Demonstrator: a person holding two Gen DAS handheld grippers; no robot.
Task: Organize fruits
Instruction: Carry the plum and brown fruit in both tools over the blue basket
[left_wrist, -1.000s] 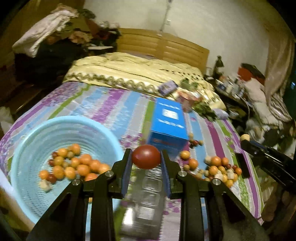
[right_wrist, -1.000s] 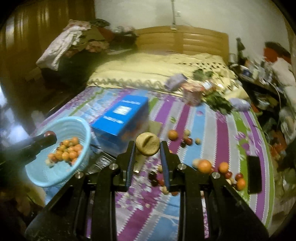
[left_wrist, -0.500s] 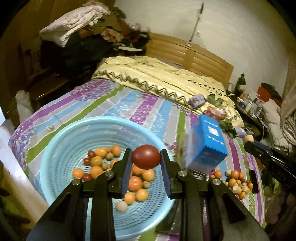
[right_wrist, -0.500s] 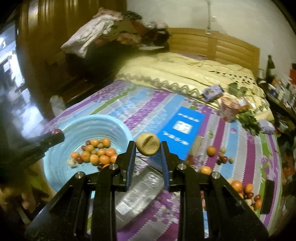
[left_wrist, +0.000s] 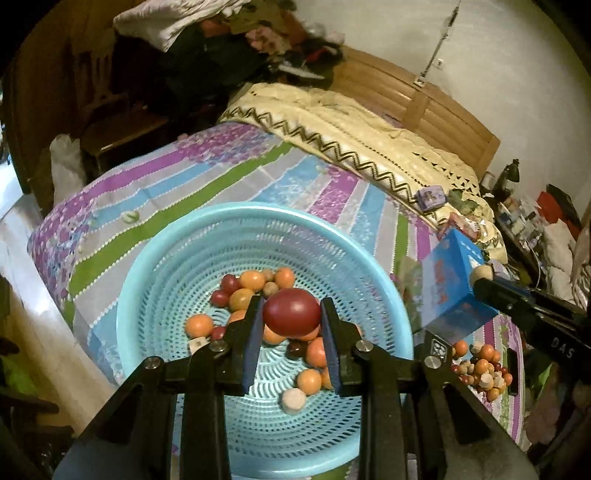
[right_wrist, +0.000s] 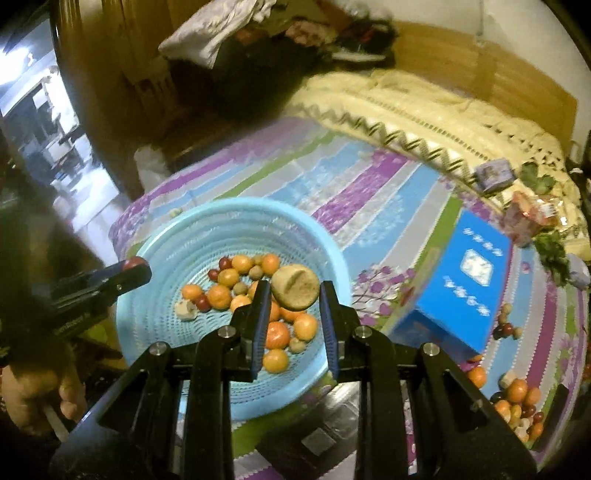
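My left gripper (left_wrist: 291, 314) is shut on a dark red fruit (left_wrist: 291, 312) and hangs over the light blue basket (left_wrist: 177, 258). Several orange, red and tan fruits (left_wrist: 251, 280) lie in the basket's bottom. My right gripper (right_wrist: 293, 291) is shut on a tan round fruit (right_wrist: 295, 288) with a groove, above the same basket (right_wrist: 207, 229). The right gripper's tip (left_wrist: 484, 275) shows at the right of the left wrist view; the left gripper's tip (right_wrist: 135, 264) shows at the left of the right wrist view. A pile of loose fruits (left_wrist: 480, 369) lies on the striped bedspread.
A blue box (right_wrist: 469, 273) lies right of the basket on the striped bedspread (right_wrist: 351, 184). A clear plastic tray (right_wrist: 332, 424) lies below the basket. A cream quilt (left_wrist: 351, 125) and wooden headboard (left_wrist: 424, 99) are behind. A hand (right_wrist: 33, 391) holds the left gripper.
Both grippers have swung left from the fruit pile and blue box to above the basket, each keeping its fruit. The basket now fills the middle of both views.
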